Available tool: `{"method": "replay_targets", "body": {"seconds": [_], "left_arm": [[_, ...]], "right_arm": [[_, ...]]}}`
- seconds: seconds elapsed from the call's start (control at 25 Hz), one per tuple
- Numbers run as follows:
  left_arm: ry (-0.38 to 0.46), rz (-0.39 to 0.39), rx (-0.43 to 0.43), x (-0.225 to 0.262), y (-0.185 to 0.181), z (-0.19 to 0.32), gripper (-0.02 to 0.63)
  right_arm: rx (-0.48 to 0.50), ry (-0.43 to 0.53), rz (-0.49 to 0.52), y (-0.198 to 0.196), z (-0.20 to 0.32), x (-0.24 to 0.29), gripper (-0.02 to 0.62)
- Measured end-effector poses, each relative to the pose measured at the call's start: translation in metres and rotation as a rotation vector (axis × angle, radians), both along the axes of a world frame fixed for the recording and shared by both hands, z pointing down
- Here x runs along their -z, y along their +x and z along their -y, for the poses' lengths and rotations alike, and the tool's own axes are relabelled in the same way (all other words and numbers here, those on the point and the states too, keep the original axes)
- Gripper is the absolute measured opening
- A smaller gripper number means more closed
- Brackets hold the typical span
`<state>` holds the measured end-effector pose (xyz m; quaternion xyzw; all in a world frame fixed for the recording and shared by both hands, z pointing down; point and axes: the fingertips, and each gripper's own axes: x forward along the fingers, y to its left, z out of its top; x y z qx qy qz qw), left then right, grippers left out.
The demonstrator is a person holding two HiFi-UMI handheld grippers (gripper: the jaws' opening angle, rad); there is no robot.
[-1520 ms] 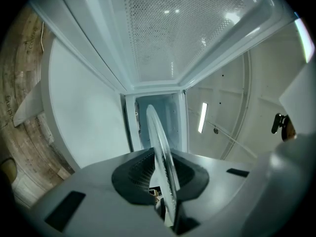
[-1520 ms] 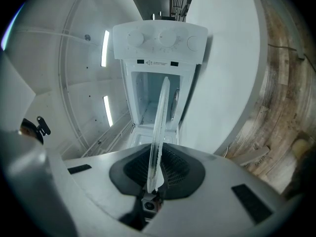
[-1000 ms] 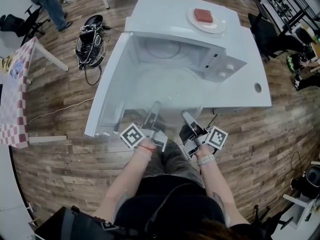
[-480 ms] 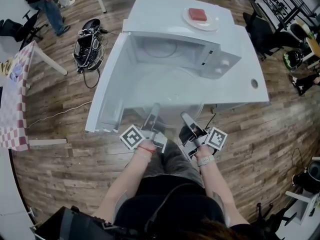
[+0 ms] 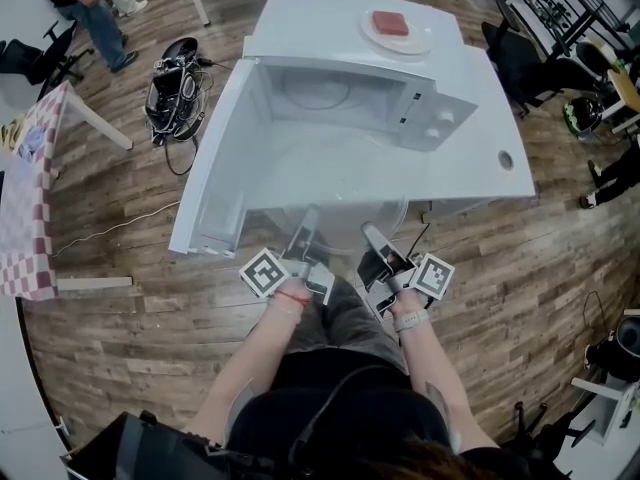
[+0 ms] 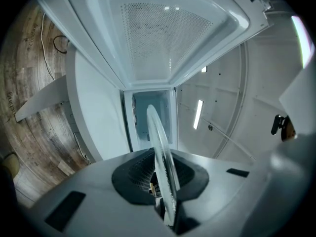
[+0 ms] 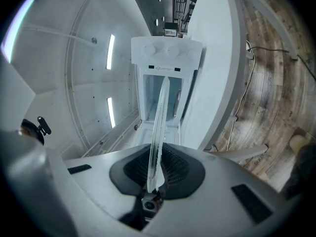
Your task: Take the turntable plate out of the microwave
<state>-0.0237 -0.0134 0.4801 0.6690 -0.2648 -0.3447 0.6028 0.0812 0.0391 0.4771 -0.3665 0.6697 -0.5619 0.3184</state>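
Head view shows left gripper [image 5: 309,215] and right gripper [image 5: 370,232] each clamped on the near rim of the turntable plate [image 5: 335,203], which juts from the open microwave [image 5: 345,93] (glass, edge-on between both jaw pairs). Withdrawal is in hand, I judge; next, pull it level, nearer, clear of the door [image 5: 213,168].

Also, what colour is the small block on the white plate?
Red; the block shows best in the head view, lying on the white plate.
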Motion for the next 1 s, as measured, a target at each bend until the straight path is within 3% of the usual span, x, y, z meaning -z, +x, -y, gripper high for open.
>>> {"method": "replay_targets", "body": {"seconds": [0.32,1.0], "left_arm": [[0.009,0.020,-0.007,-0.002,-0.004,-0.011,0.051],[-0.015,-0.011,0.006,-0.008,-0.015,-0.033,0.051]], "right_arm": [[-0.003,0.006,0.003,-0.003,-0.012,0.000,0.048],[0.010,-0.002,-0.007,-0.014,-0.032,-0.009,0.048]]}}
